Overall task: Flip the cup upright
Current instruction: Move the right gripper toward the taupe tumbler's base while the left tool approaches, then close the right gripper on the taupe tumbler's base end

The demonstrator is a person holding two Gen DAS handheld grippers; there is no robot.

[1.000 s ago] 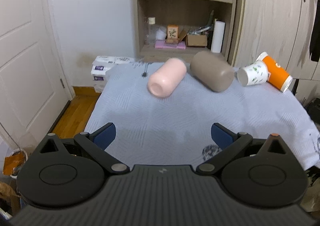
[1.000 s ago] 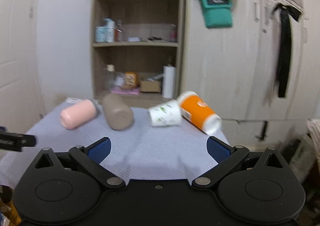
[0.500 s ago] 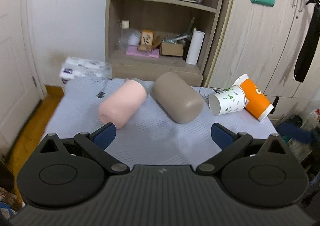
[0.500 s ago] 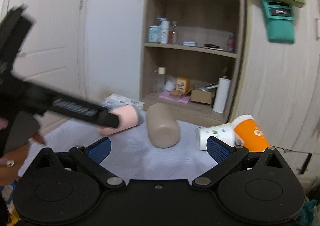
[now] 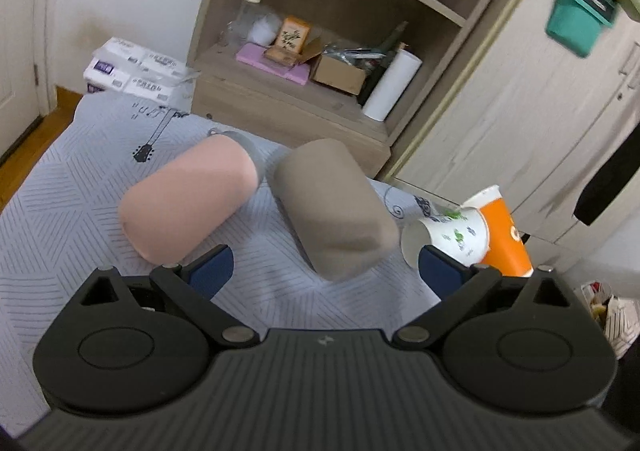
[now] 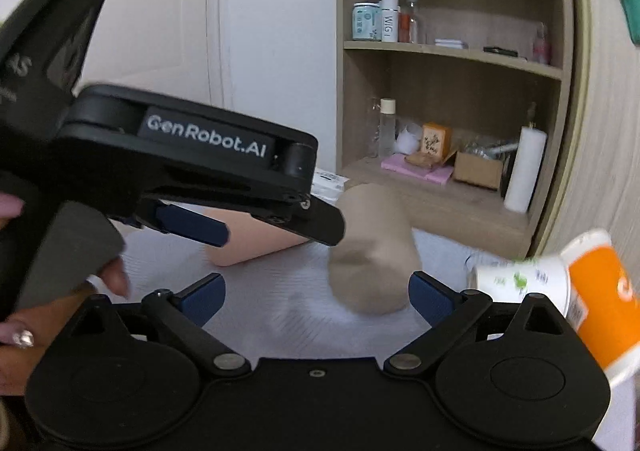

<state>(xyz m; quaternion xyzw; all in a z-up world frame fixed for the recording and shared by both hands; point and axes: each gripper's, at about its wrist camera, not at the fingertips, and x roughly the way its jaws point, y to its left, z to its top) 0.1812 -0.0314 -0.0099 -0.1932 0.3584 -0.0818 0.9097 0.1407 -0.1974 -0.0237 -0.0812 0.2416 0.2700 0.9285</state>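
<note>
On a table (image 5: 60, 219) spread with a pale patterned cloth, four cups lie on their sides in a row. From left to right: a pink cup (image 5: 188, 203), a tan cup (image 5: 332, 211), a small white paper cup (image 5: 452, 235) with green print, and an orange cup (image 5: 504, 235) touching it. None is upright yet. Compared with a second ago, both cameras have closed in on the row, so the cups now look much larger. The left gripper (image 5: 324, 263) has its blue fingers spread wide and holds nothing; the pink and tan cups lie just past its fingertips. In the right wrist view, that left gripper now reaches across from the left, partly covering the pink cup (image 6: 248, 247). The right gripper (image 6: 316, 297) is also wide and empty, facing the tan cup (image 6: 372, 251). This looks like the approach before a first grasp, probably of the tan cup or the pink one.
</note>
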